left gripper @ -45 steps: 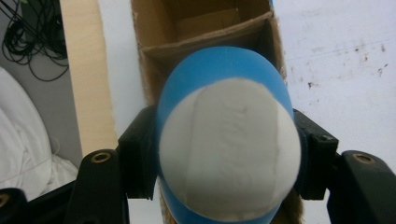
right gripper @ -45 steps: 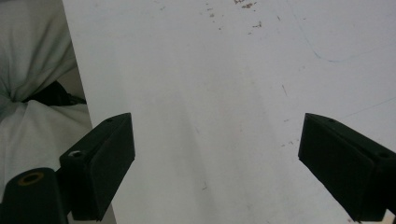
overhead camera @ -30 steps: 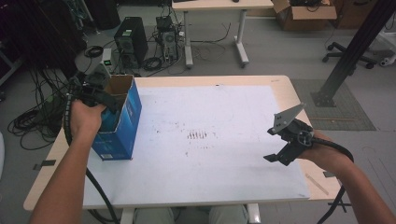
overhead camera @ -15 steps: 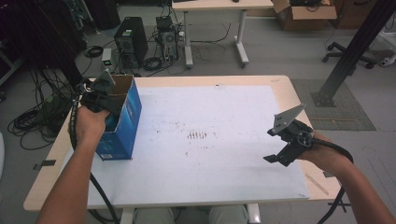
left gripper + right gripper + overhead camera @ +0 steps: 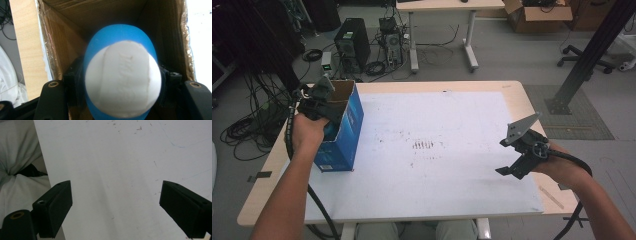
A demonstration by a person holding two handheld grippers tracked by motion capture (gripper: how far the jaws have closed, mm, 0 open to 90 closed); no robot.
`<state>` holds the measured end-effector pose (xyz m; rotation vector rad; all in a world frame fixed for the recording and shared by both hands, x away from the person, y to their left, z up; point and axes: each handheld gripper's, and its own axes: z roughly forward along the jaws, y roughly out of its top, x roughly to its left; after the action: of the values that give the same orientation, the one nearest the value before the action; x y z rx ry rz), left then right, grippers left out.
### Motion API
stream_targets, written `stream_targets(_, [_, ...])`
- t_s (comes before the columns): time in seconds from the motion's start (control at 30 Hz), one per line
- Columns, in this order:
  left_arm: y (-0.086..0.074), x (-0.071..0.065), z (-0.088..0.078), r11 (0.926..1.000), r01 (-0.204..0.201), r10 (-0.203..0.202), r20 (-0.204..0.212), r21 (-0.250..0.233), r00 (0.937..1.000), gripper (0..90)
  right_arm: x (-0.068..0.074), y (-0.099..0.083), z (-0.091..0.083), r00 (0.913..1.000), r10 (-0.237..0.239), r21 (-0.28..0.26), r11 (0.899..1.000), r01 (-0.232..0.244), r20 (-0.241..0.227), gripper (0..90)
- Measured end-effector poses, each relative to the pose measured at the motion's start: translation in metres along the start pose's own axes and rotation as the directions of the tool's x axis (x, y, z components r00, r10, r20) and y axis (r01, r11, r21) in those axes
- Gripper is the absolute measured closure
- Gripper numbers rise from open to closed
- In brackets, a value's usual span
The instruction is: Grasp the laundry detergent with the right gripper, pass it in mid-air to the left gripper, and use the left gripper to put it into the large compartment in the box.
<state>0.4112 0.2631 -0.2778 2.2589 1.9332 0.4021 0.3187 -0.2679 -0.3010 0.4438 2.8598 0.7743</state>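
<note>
Judged the step as lowering the bottle (image 5: 122, 82) into the box (image 5: 344, 135) and letting go; held it in the left gripper (image 5: 326, 107), jaws clamped on its 2 sides; eased those jaws open a touch just then, with the bottle between them and the pads apparently touching it. Best done by keeping the bottle centred over the opening, clear of the 4 cardboard walls; sinking it well down before widening the jaws further; opening slowly, so as not to tip it against a wall; drawing the gripper straight up and out afterwards, without catching the rim or dragging the box along the table (image 5: 437, 110). Could not tell how deep the box floor lay under the bottle; hence a gentle release, not a drop.

Found the bottle squarely between the left jaws, its white end turned toward the left gripper view and its blue body running on into the box; in that view, brown inner walls (image 5: 65, 37) to its left, right and far side. Placed the box at the far left of the table, open top up, with the left hand at its mouth.

Kept the right gripper (image 5: 504, 155) well apart at the near right, jaws wide and holding nothing, low over bare white sheet; left it there as unneeded.
</note>
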Motion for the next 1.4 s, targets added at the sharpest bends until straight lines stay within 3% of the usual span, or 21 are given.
stream_targets(0.27, [-0.001, 0.003, -0.015, 0.9998, 0.0, 0.0, -0.009, -0.022, 1.0, 29.3, 0.002, 0.001, -0.002, 1.0, -0.004, -0.002, 1.0, 0.004, 0.002, 10.6])
stream_targets(0.47, [-0.003, 0.005, -0.029, 0.9994, 0.003, -0.003, 0.008, -0.033, 1.0, 23.4, 0.006, 0.003, -0.006, 0.9999, -0.011, -0.007, 1.0, 0.011, 0.008, 10.6])
stream_targets(0.83, [-0.005, -0.003, -0.068, 0.9973, -0.054, 0.055, 0.019, -0.05, 0.9983, 15.4, 0.012, 0.005, -0.015, 0.9997, -0.016, -0.012, 1.0, 0.016, 0.02, 10.7])
stream_targets(1.1, [-0.01, -0.021, -0.086, 0.9926, -0.106, 0.11, 0.075, -0.06, 0.9911, 10.7, 0.017, 0.007, -0.02, 0.9993, -0.027, -0.018, 0.999, 0.028, 0.025, 10.7])
stream_targets(1.4, [-0.013, -0.043, -0.102, 0.9799, -0.181, 0.188, 0.09, -0.084, 0.9779, 9.5, 0.023, 0.008, -0.025, 0.999, -0.033, -0.018, 0.999, 0.034, 0.029, 10.7])
